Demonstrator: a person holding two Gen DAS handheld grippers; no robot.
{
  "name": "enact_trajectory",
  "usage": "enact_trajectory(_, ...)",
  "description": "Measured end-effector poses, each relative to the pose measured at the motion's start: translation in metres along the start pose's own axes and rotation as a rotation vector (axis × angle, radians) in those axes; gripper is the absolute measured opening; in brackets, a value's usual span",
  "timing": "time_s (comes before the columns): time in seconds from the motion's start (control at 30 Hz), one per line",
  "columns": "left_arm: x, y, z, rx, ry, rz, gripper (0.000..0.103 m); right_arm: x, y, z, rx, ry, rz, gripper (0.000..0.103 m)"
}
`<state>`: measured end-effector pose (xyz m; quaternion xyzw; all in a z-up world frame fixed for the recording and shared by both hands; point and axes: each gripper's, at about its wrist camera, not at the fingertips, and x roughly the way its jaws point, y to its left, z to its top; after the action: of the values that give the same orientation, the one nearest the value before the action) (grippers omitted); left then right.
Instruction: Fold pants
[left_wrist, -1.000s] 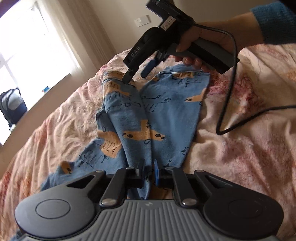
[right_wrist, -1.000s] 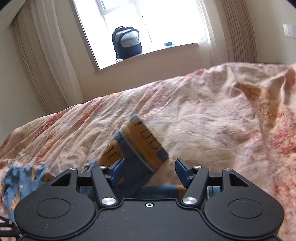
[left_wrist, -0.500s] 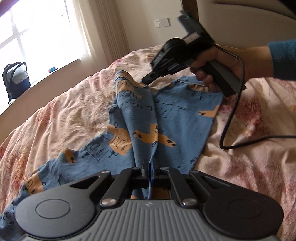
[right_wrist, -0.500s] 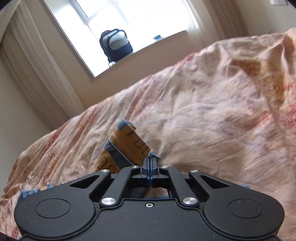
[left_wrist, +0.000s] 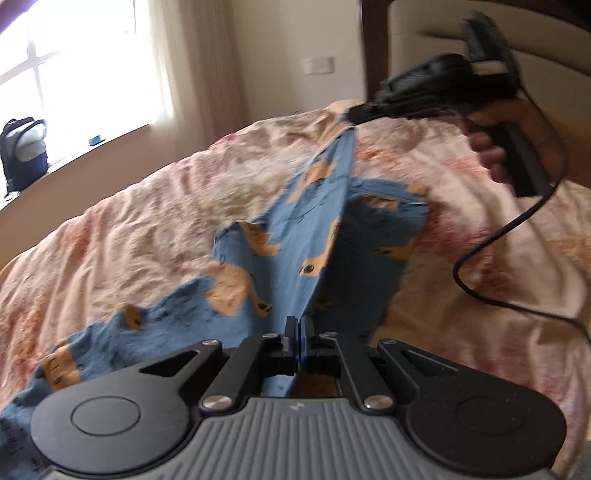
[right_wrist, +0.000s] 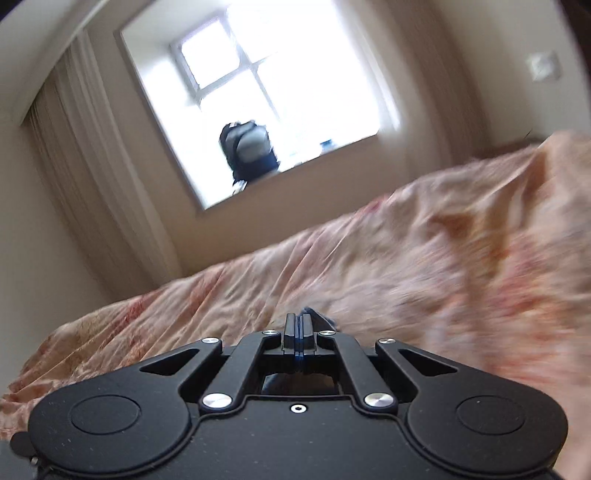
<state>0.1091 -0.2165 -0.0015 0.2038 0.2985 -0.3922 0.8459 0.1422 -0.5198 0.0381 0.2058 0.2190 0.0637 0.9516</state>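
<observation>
The blue pants (left_wrist: 280, 236) with orange animal prints lie on the bed, one edge lifted into a taut ridge. My left gripper (left_wrist: 298, 325) is shut on the near end of that ridge. My right gripper (left_wrist: 356, 112), held in a hand at the upper right, is shut on the far end of the pants and holds it up. In the right wrist view my right gripper (right_wrist: 298, 325) is shut, with a scrap of blue pants fabric (right_wrist: 319, 318) showing beside its tips.
A pink floral bedspread (left_wrist: 140, 229) covers the bed. The right gripper's black cable (left_wrist: 491, 243) loops over the bedspread at the right. A headboard (left_wrist: 424, 44) stands behind. A backpack (right_wrist: 249, 149) sits on the window sill.
My right gripper shut on the pants' far end and lifted it up and away. The fabric between the two grippers has pulled taut into a ridge. Both views have tilted upward.
</observation>
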Motion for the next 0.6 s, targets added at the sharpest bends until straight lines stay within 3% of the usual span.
enact_trajectory(0.13,0.008,-0.013,-0.006,0.052,0.028,-0.034,0.001,-0.053,-0.012,-0.027,0.023,0.003,-0.103,0.0)
enact_trajectory(0.27,0.021,-0.016,-0.015,0.043,0.075,-0.043,0.001,-0.049,-0.033,-0.066,0.071,0.088,-0.201,0.0)
enact_trajectory(0.37,0.019,-0.011,-0.018,0.024,0.074,-0.052,0.002,-0.047,-0.038,-0.082,0.076,0.093,-0.254,0.0)
enact_trajectory(0.4,0.019,-0.008,-0.018,0.013,0.075,-0.063,0.006,-0.049,-0.039,-0.083,0.08,0.088,-0.254,0.0)
enact_trajectory(0.47,0.019,0.002,-0.019,-0.034,0.076,-0.116,0.031,-0.052,-0.037,-0.084,0.061,0.081,-0.257,0.0)
enact_trajectory(0.5,0.018,0.009,-0.018,-0.072,0.07,-0.146,0.058,-0.053,-0.037,-0.084,0.048,0.082,-0.256,0.0)
enact_trajectory(0.53,0.018,0.016,-0.016,-0.113,0.055,-0.162,0.074,-0.053,-0.036,-0.082,0.044,0.083,-0.247,0.003)
enact_trajectory(0.6,0.019,0.03,-0.009,-0.196,0.027,-0.167,0.078,-0.054,-0.034,-0.081,0.045,0.074,-0.229,0.018)
